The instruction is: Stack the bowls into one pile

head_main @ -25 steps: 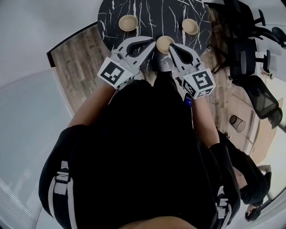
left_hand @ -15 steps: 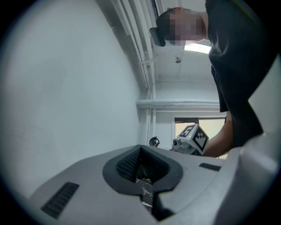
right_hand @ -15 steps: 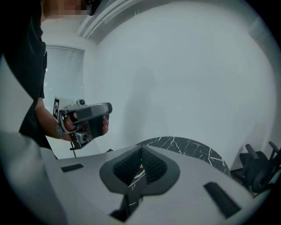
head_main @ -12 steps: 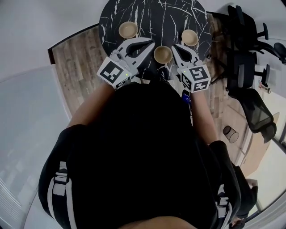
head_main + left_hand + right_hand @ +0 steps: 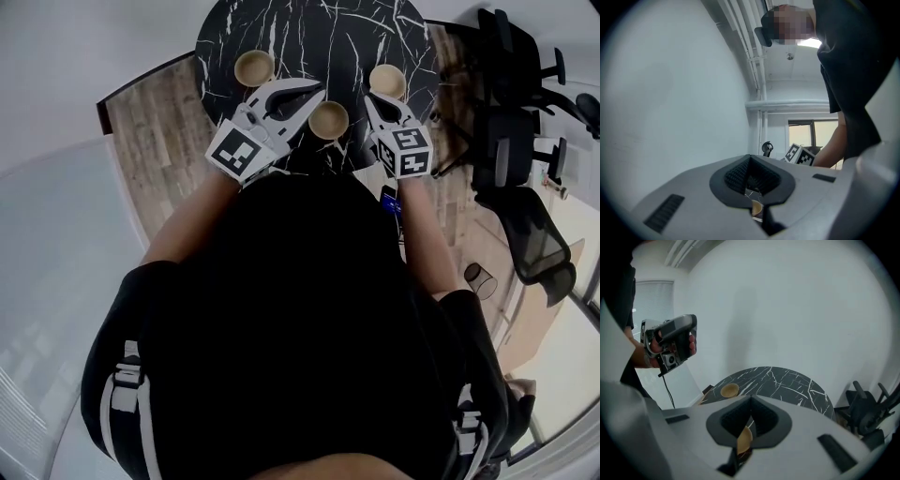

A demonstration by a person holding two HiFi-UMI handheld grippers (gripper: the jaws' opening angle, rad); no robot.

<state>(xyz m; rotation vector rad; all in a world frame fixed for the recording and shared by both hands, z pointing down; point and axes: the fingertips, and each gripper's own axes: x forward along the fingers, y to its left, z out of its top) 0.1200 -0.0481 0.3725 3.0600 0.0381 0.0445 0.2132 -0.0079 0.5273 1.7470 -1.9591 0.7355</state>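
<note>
Round black marble table point(image 5: 319, 33) below, nothing stacked on it.

- Left gripper point(image 5: 751, 183): ribbed pads point(image 5: 735, 176) drawn together to thin slit, nothing pinched.
- Right gripper point(image 5: 749, 422): same, jaws closed, empty.
- Head view: both hover at near table edge, middle bowl point(image 5: 329, 119) sitting between their tips.
- Left bowl point(image 5: 254, 67) farther back, well apart from the others.
- Right bowl point(image 5: 387, 81) just beyond right gripper's tip.

Reads as approach step, first pick not yet made. Next move likely: spread jaws, drop onto one rim, pinch, lift clear, centre over neighbour.
</note>
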